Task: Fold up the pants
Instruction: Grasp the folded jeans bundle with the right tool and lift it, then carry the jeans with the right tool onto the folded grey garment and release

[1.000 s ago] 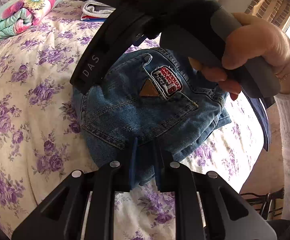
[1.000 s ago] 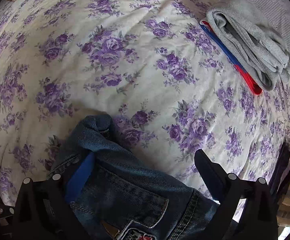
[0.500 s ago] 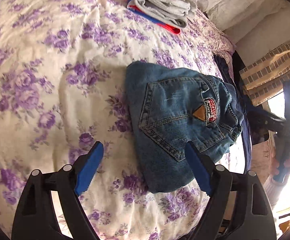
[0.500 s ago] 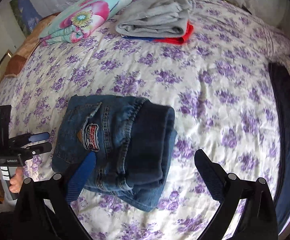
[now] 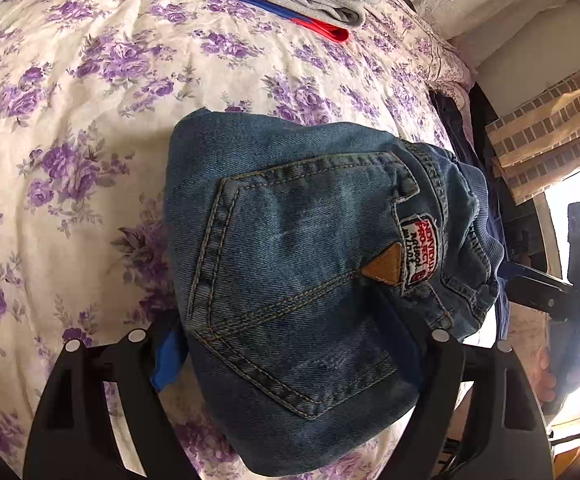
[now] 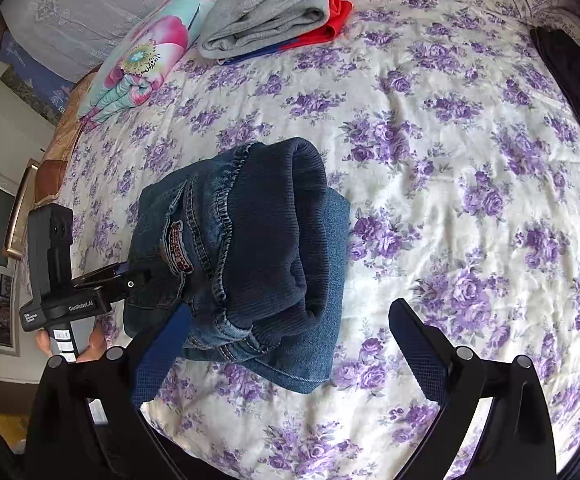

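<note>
The blue denim pants point(image 5: 302, 280) lie folded into a compact bundle on the floral bedspread point(image 5: 89, 128), back pocket and red-white patch facing up. They also show in the right wrist view point(image 6: 249, 256), dark ribbed waistband toward the camera. My left gripper point(image 5: 290, 352) is open, its fingers straddling the near end of the bundle; the right finger is hidden under denim. It shows from the side in the right wrist view point(image 6: 129, 276), at the bundle's left edge. My right gripper point(image 6: 290, 356) is open, its fingers either side of the bundle's near end.
A folded grey garment on red and blue clothes point(image 6: 273, 12) lies at the far side of the bed. A floral pillow point(image 6: 145, 56) lies beside it. Dark cloth point(image 6: 570, 72) hangs at the bed's right edge. A brick-pattern curtain point(image 5: 550, 128) and window stand to the right.
Both grippers have moved closer to the folded pants. The left gripper, shut on denim a second ago, has opened and now straddles the bundle's end.
</note>
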A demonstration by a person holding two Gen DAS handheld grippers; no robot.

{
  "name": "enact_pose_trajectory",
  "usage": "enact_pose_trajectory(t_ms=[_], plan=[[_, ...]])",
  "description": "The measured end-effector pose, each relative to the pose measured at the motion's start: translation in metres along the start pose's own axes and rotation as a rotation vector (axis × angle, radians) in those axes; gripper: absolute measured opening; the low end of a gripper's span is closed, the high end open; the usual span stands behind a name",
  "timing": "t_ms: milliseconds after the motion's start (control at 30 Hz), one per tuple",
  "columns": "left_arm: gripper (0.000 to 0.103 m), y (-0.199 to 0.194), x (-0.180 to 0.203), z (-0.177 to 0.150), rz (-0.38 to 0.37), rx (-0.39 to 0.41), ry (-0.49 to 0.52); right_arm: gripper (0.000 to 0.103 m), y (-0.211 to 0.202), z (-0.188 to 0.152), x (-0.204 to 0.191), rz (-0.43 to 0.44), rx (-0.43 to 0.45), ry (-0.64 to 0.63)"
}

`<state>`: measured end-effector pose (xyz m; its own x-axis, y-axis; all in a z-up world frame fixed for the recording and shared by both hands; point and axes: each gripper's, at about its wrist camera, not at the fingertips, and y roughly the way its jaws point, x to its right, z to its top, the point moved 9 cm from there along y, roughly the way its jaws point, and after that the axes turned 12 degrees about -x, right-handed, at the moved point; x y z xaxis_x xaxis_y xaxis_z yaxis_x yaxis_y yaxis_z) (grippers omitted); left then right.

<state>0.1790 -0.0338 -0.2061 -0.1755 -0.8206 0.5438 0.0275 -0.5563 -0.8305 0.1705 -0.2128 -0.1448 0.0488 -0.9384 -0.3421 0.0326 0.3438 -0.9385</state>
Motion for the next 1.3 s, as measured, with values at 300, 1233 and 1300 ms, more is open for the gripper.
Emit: enact_pose_trajectory(t_ms=[300,1233,1300], plan=[[0.080,0.005,-0.003,0.003,0.015,-0.005,0.013,0.100,0.066,0.012,0.015,0.205,-0.131,0.107],[0.049,-0.084,0.030,0.046,0.089,0.042,0.071,0.069,-0.022,0.058,-0.084,0.057,0.115,-0.144],[0.049,-0.107,0.041,0.107,0.140,0.082,0.105,0.069,-0.054,0.118,-0.085,0.054,0.162,-0.119]])
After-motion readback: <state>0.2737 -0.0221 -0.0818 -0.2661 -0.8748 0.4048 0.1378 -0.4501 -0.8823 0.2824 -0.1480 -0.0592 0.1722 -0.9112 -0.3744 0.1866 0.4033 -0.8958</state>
